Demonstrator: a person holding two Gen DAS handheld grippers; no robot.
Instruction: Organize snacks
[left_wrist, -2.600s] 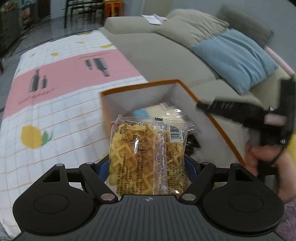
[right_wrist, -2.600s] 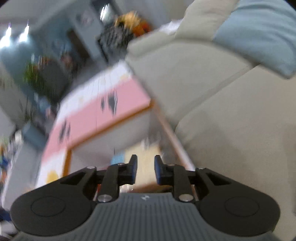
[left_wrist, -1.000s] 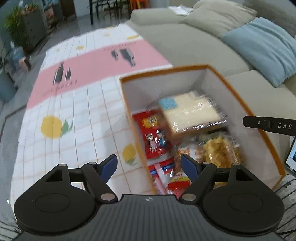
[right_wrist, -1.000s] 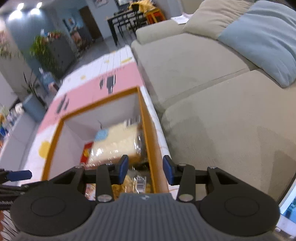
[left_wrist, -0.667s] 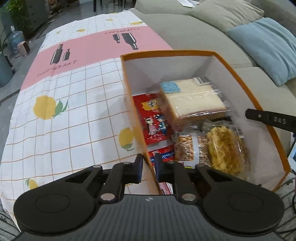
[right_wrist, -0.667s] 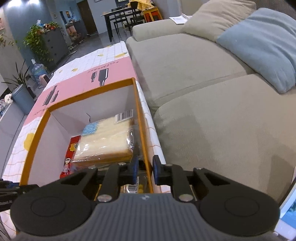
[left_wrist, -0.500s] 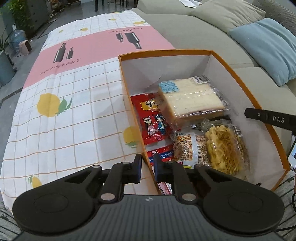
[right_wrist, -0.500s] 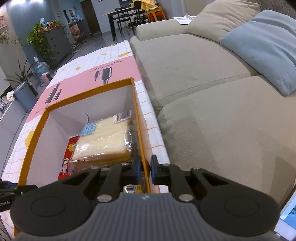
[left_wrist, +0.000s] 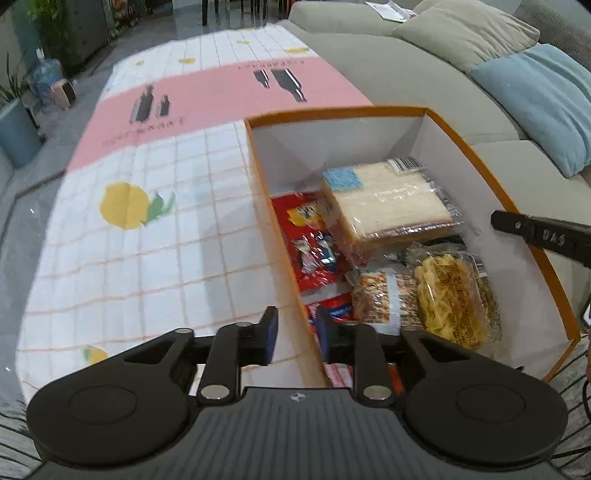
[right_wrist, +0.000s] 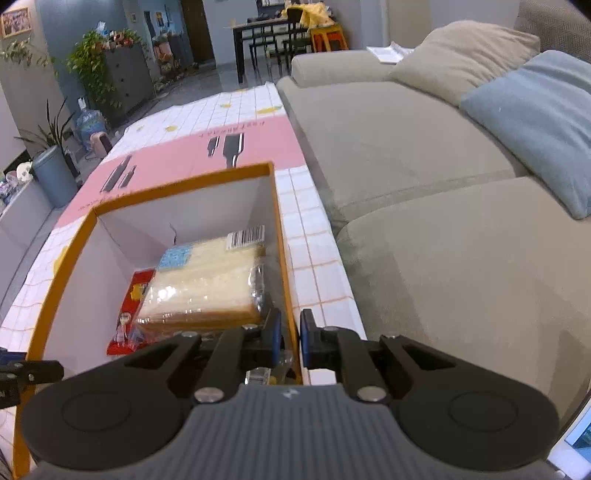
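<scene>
Two grippers straddle opposite long walls of the orange-rimmed white cardboard box (left_wrist: 436, 147): left gripper (left_wrist: 294, 334), right gripper (right_wrist: 290, 341), jaws opening, walls between.

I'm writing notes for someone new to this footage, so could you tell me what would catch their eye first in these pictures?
First, the orange-rimmed box of snacks on the checked tablecloth, with a wrapped bread loaf lying on top at its far end. Then the left gripper and right gripper, each straddling one of the box's opposite side walls, jaws opening. A grey sofa runs alongside.
</scene>
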